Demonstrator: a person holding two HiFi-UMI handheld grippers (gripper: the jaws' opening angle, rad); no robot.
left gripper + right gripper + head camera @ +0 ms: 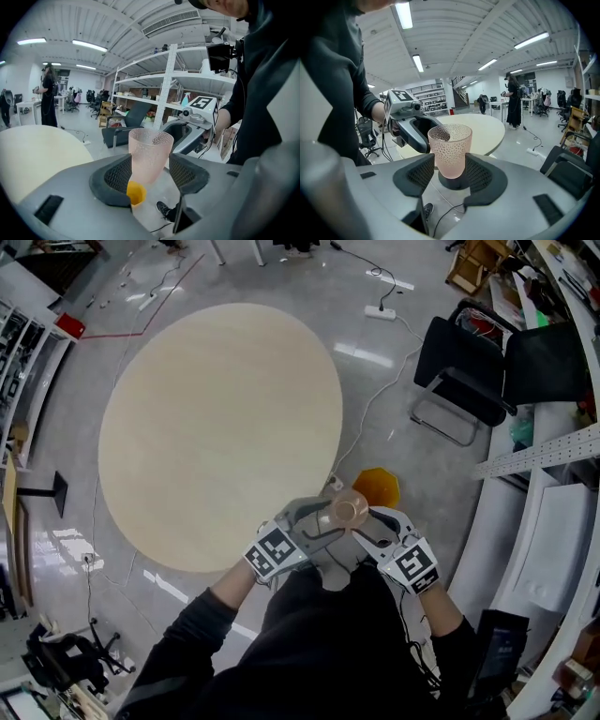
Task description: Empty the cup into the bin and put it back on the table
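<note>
Head view puts the cup near the bin, likely for tipping. Left gripper and right gripper both clamp it upright.

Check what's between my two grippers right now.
The pink cup, clamped by both the left gripper and the right gripper; each gripper view shows it between its jaws.

One cup, one orange bin, one round table, two claws, two black chairs.

Lab-workshop hall: metal shelving, office chairs, round table, power strip on glossy floor.
</note>
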